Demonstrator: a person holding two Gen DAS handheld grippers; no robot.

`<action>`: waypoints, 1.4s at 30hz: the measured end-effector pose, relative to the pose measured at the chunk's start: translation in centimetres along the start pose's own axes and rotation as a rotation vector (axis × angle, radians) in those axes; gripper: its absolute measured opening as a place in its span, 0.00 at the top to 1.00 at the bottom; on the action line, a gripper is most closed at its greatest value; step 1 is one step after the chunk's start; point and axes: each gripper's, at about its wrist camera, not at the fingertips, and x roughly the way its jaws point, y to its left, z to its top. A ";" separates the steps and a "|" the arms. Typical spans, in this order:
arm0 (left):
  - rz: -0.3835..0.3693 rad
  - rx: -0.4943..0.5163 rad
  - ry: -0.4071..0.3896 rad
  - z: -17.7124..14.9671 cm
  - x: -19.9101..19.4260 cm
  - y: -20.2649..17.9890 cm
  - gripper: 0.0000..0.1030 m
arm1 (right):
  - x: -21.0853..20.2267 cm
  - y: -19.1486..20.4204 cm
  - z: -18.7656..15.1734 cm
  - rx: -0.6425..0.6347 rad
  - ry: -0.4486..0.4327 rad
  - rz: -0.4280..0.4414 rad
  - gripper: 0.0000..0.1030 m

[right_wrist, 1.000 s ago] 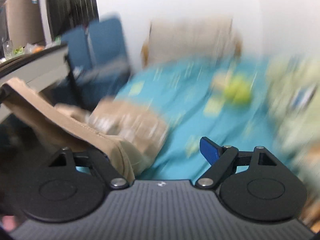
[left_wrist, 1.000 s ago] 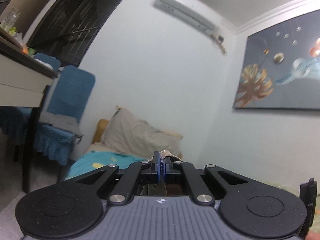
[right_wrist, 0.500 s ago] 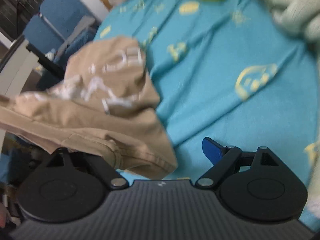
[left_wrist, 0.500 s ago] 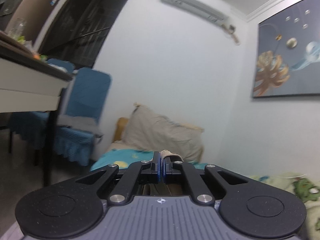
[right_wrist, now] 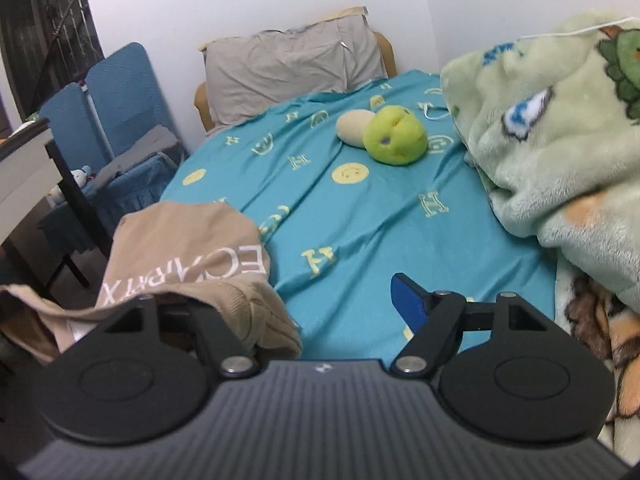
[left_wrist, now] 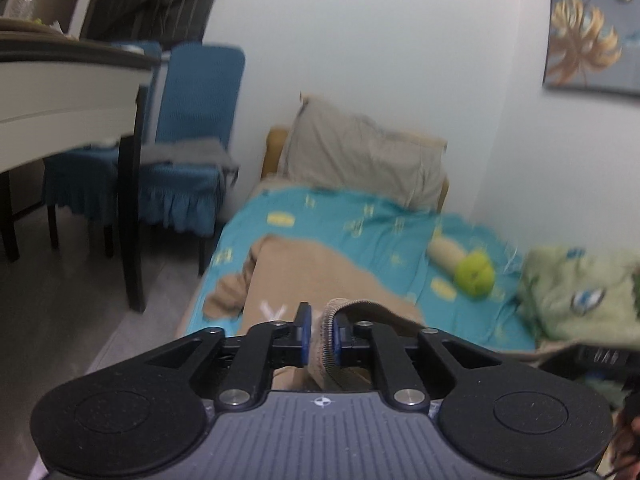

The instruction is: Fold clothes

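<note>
On the teal bedsheet [right_wrist: 360, 216] the tan sweatshirt [right_wrist: 180, 248] is laid; its ribbed hem sits between left gripper [left_wrist: 320, 334] jaws just eased apart; right gripper [right_wrist: 304, 300] jaws wide, closing slightly, cloth draped over one finger.

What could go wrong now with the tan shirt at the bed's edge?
1. The left gripper has just been opening its jaws with the ribbed hem of the tan white-lettered fabric shirt between them; it may drop unaligned.
2. The shirt lies at the edge of the teal printed sheet, a crumpled sleeve nearest the floor; it could slide off.
</note>
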 end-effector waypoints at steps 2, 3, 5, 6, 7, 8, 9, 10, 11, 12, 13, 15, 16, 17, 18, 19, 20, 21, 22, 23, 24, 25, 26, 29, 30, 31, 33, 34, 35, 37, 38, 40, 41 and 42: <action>0.020 0.046 0.063 -0.6 1.2 -0.3 0.82 | -0.2 0.1 -0.2 0.017 -0.002 0.008 0.27; 0.025 0.074 0.092 -1.0 1.7 -0.6 0.78 | -0.4 0.1 -0.3 0.021 -0.007 0.012 0.27; 0.035 0.132 0.146 -2.1 2.7 -1.3 0.74 | -0.5 0.1 -0.2 0.026 -0.020 0.020 0.27; 0.045 0.158 0.169 -2.6 3.3 -1.6 0.70 | -0.6 0.1 -0.2 0.029 -0.029 0.028 0.27; 0.053 0.187 0.195 -3.1 3.8 -2.0 0.66 | -0.7 0.2 -0.1 0.032 -0.040 0.038 0.27; 0.057 0.214 0.219 -3.6 4.4 -2.3 0.65 | -0.8 0.2 -0.1 0.032 -0.050 0.048 0.27; 0.061 0.234 0.232 -4.1 4.7 -2.6 0.64 | -1.0 0.3 0.0 0.027 -0.060 0.059 0.27; 0.064 0.245 0.237 -4.5 4.9 -2.8 0.61 | -1.1 0.6 0.0 0.019 -0.068 0.070 0.27; 0.058 0.250 0.238 -4.8 5.0 -3.0 0.58 | -1.3 0.8 0.0 0.010 -0.075 0.080 0.27; 0.041 0.250 0.232 -5.0 5.0 -3.1 0.56 | -1.4 1.0 -0.1 0.000 -0.082 0.087 0.27; 0.020 0.251 0.220 -5.0 5.0 -3.3 0.54 | -1.6 1.2 0.0 -0.008 -0.087 0.096 0.27; -0.011 0.259 0.192 -4.9 4.9 -3.6 0.49 | -1.9 1.4 0.1 -0.012 -0.093 0.113 0.27; -0.020 0.264 0.176 -4.8 4.7 -3.7 0.44 | -2.0 1.4 0.1 -0.014 -0.095 0.117 0.27; -0.027 0.267 0.161 -4.8 4.6 -3.8 0.43 | -2.0 1.4 0.2 -0.014 -0.095 0.116 0.27; -0.021 0.268 0.152 -4.9 4.6 -3.8 0.43 | -2.0 1.3 0.2 -0.011 -0.095 0.113 0.27; 0.004 0.265 0.157 -4.9 5.0 -3.7 0.43 | -2.0 1.2 0.3 -0.007 -0.095 0.111 0.27; 0.035 0.261 0.170 -4.9 5.5 -3.6 0.43 | -2.0 1.1 0.3 -0.004 -0.095 0.108 0.27; 0.064 0.251 0.185 -4.9 6.0 -3.3 0.43 | -2.0 1.1 0.3 -0.002 -0.096 0.106 0.27; 0.087 0.235 0.202 -5.0 6.4 -2.8 0.41 | -2.1 1.0 0.3 -0.003 -0.099 0.102 0.27; 0.113 0.221 0.223 -5.1 6.8 -2.3 0.41 | -2.1 1.0 0.2 -0.008 -0.103 0.096 0.27; 0.144 0.216 0.241 -5.2 7.0 -2.0 0.41 | -2.1 1.0 0.2 -0.015 -0.108 0.089 0.27; 0.178 0.217 0.256 -5.3 7.2 -1.6 0.41 | -2.0 0.9 0.2 -0.023 -0.113 0.083 0.27; 0.196 0.211 0.261 -5.3 7.1 -1.3 0.40 | -2.0 0.9 0.2 -0.031 -0.118 0.076 0.27; 0.244 0.158 0.213 -4.3 5.8 -0.5 0.40 | -1.7 0.8 0.2 -0.057 -0.125 0.053 0.27; 0.273 0.135 0.188 -3.8 5.2 -0.2 0.40 | -1.4 0.9 0.1 -0.067 -0.114 0.042 0.27; 0.314 0.110 0.153 -3.3 4.6 0.2 0.40 | -0.9 1.0 0.0 -0.085 -0.086 0.032 0.26; 0.381 0.055 0.066 -2.3 3.1 1.2 0.40 | 0.8 1.6 -0.8 -0.150 0.037 0.013 0.25; 0.402 0.016 0.022 -1.9 2.3 1.8 0.39 | 1.8 1.8 -1.4 -0.185 0.114 0.007 0.25; 0.416 -0.025 -0.016 -1.4 1.4 2.3 0.37 | 2.6 1.8 -2.0 -0.201 0.182 0.010 0.24; 0.427 -0.083 -0.081 -0.5 0.0 3.1 0.34 | 4.0 1.5 -3.1 -0.184 0.299 0.039 0.18; 0.424 -0.091 -0.112 -0.2 -0.6 3.1 0.33 | 4.3 1.4 -3.2 -0.172 0.324 0.043 0.18; 0.405 -0.084 -0.169 0.6 -2.0 2.5 0.32 | 3.3 1.3 -2.5 -0.137 0.276 0.021 0.18; 0.394 -0.080 -0.198 1.1 -2.8 2.0 0.32 | 2.3 1.4 -1.7 -0.115 0.223 -0.008 0.18; 0.384 -0.077 -0.236 1.9 -3.8 1.5 0.32 | 1.2 1.3 -0.6 -0.083 0.163 -0.025 0.18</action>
